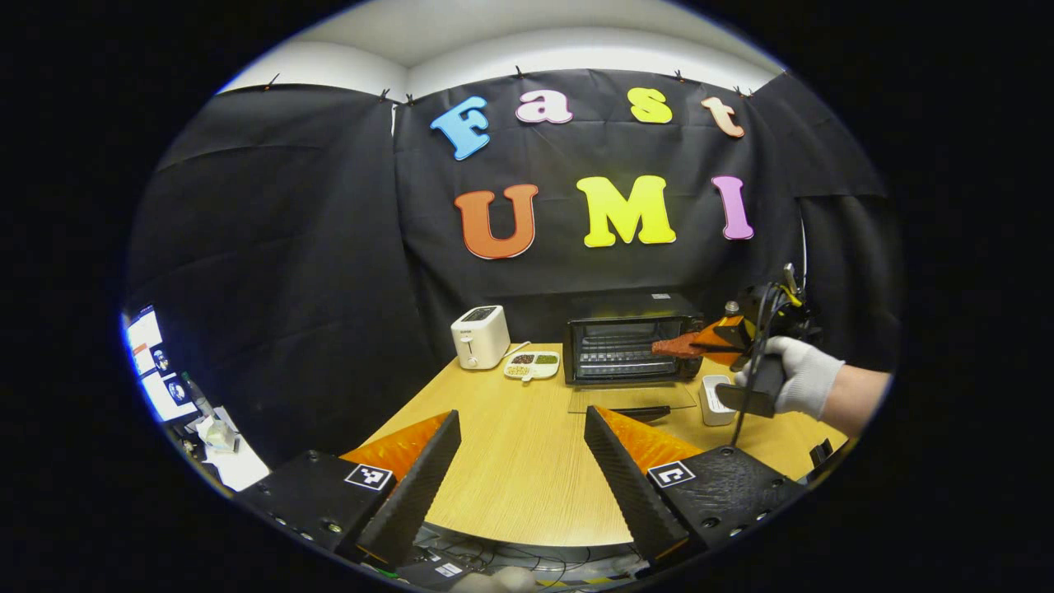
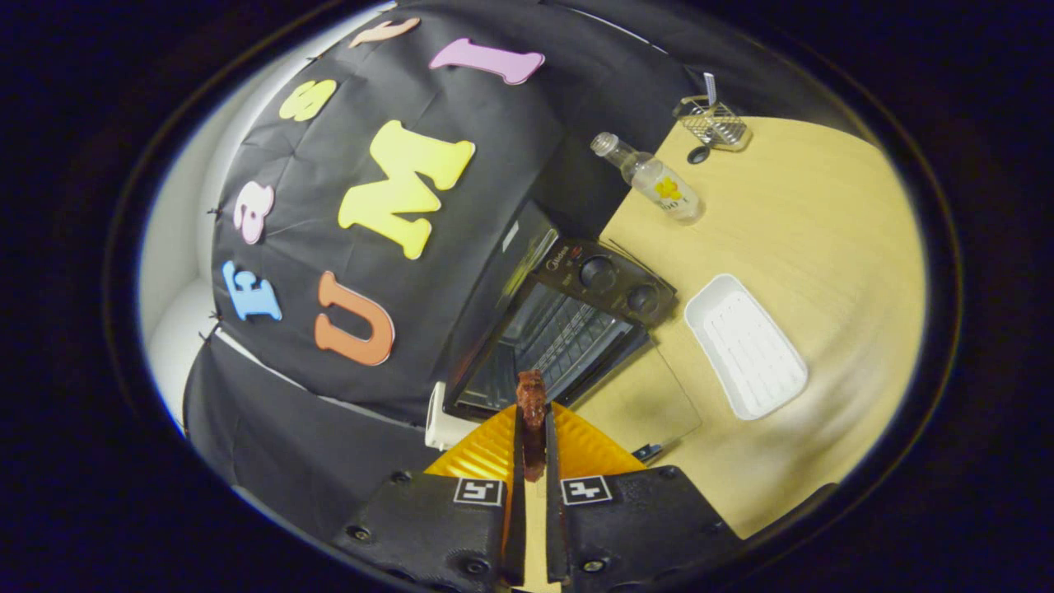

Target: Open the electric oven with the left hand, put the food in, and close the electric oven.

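Gripped tight in the right hand-held gripper (image 2: 533,461), the food (image 2: 532,412) hung at the oven (image 2: 560,329) mouth, twelve o'clock. Left hand-held gripper (image 1: 519,461) gaped empty above the tabletop (image 1: 527,486). Best feed it level onto the rack, clear of the lowered door. Oven depth was hard to judge.

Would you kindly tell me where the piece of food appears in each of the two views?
Left gripper view: the piece of food is right of centre, held by the right hand-held gripper before the open oven.
Right gripper view: the food is low centre, clamped between that gripper's fingers.
Shared landmark: the oven.
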The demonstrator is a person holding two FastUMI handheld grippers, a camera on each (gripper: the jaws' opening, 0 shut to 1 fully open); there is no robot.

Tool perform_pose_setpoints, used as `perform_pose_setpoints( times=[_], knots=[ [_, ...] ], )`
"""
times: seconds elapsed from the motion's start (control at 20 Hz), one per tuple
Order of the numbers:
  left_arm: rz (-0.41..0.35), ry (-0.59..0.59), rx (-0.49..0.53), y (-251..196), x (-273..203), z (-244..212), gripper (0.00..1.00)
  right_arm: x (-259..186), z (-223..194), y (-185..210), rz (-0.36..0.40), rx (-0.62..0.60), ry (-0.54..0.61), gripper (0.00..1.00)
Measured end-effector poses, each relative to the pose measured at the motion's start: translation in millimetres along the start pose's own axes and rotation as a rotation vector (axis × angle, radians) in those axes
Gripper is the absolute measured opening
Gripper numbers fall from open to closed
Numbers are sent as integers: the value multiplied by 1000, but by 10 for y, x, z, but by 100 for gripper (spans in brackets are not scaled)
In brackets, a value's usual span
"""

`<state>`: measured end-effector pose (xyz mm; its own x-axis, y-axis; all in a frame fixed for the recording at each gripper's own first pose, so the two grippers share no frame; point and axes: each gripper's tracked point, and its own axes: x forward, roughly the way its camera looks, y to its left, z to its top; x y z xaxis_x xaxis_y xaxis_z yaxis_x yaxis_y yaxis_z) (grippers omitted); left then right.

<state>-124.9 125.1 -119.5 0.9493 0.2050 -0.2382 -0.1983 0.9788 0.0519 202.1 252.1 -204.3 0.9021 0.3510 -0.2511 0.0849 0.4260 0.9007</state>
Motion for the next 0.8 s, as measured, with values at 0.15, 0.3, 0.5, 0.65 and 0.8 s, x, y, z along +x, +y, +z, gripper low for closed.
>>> perform_pose_setpoints(
  times=[0.15,0.3,0.5,0.65,0.8],
  knots=[
    [-3,-8,-6,40,163,63,97,484,-41,-1,-29,52,-51,13],
    [-1,8,-17,56,404,81,97,962,-38,10,-50,66,-78,13],
    [4,20,1,124,666,90,97,1548,-32,104,-56,39,-132,13],
    [9,50,-8,173,842,-11,97,1868,-78,130,-64,13,-138,13],
    [20,75,-33,226,948,-88,97,2017,-66,40,-100,-57,-174,15]
  ],
)
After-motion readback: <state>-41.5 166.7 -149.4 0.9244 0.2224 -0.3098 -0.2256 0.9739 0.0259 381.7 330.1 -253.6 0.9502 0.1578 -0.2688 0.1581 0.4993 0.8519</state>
